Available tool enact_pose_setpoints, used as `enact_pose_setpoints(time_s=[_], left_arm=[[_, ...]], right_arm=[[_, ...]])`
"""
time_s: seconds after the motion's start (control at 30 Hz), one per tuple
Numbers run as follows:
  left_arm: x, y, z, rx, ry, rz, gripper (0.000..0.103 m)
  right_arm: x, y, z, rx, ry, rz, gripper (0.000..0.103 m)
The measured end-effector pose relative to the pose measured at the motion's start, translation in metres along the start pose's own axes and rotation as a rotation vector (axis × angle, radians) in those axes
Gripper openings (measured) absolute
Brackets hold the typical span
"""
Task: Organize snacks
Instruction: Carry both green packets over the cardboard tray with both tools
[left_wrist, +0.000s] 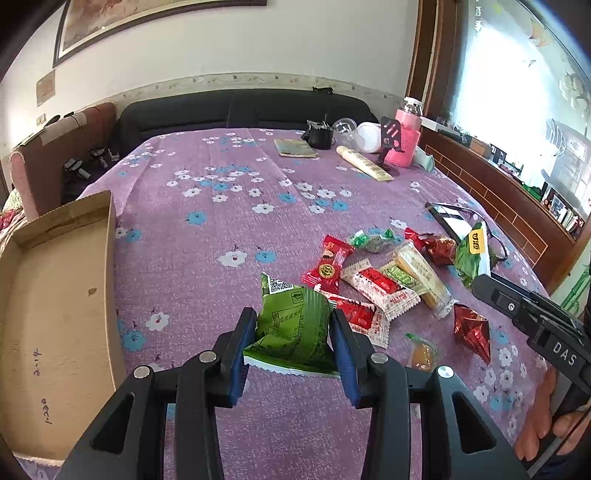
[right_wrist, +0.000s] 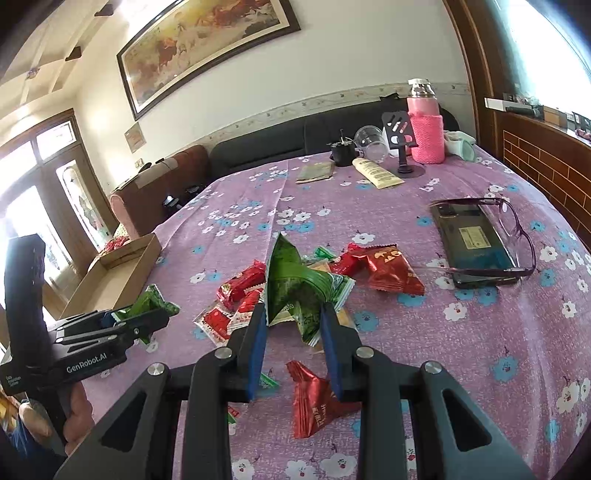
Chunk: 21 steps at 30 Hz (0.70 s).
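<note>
While the pile of snacks (left_wrist: 384, 284) lies at centre right on the purple cloth (left_wrist: 221, 229), a green packet (left_wrist: 291, 328) is pinched low in the frame between the narrowed pads of the left gripper (left_wrist: 293, 314). A second green packet (right_wrist: 295, 288) is clamped mid-frame by the right gripper (right_wrist: 293, 314). A cardboard tray (left_wrist: 55, 295) is seen at left.

Left tongs (left_wrist: 293, 334) are pointing down at an angle, blue pads (left_wrist: 345, 350) squeezing a green packet (left_wrist: 291, 325) between them. Right tongs (right_wrist: 293, 328) are also tilting downward, jaws pinching a second green packet (right_wrist: 295, 288). A hand (right_wrist: 70, 413) is gripping the left handle, and fingers (left_wrist: 535, 432) are wrapping the right one.
</note>
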<state>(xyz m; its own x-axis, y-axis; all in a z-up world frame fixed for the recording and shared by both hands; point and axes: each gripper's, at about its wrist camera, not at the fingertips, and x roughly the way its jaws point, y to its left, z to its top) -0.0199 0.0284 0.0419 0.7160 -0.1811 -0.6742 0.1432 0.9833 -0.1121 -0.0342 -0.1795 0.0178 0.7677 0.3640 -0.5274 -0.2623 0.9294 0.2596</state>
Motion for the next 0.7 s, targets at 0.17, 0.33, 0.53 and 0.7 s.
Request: enact_pose_setpoints(time_s=[0.17,0.33,0.53,0.7], left_arm=[[-0.005,-0.001,0.0,0.007,-0.033,0.023,0.043],[-0.011,-0.003,0.0,0.014,-0.068,0.05,0.043],[-0.017,-0.003,0.0,0.019,-0.108,0.075,0.043],[-0.02,-0.003,-0.001,0.017,-0.125,0.084,0.043]], right_arm=[[-0.005,0.007,-0.001,-0.028,-0.02,0.018,0.027],[-0.008,0.012,-0.002,-0.046,-0.029,0.031,0.027],[-0.009,0.013,-0.003,-0.045,-0.029,0.028,0.027],[-0.01,0.014,-0.003,-0.042,-0.03,0.022,0.027]])
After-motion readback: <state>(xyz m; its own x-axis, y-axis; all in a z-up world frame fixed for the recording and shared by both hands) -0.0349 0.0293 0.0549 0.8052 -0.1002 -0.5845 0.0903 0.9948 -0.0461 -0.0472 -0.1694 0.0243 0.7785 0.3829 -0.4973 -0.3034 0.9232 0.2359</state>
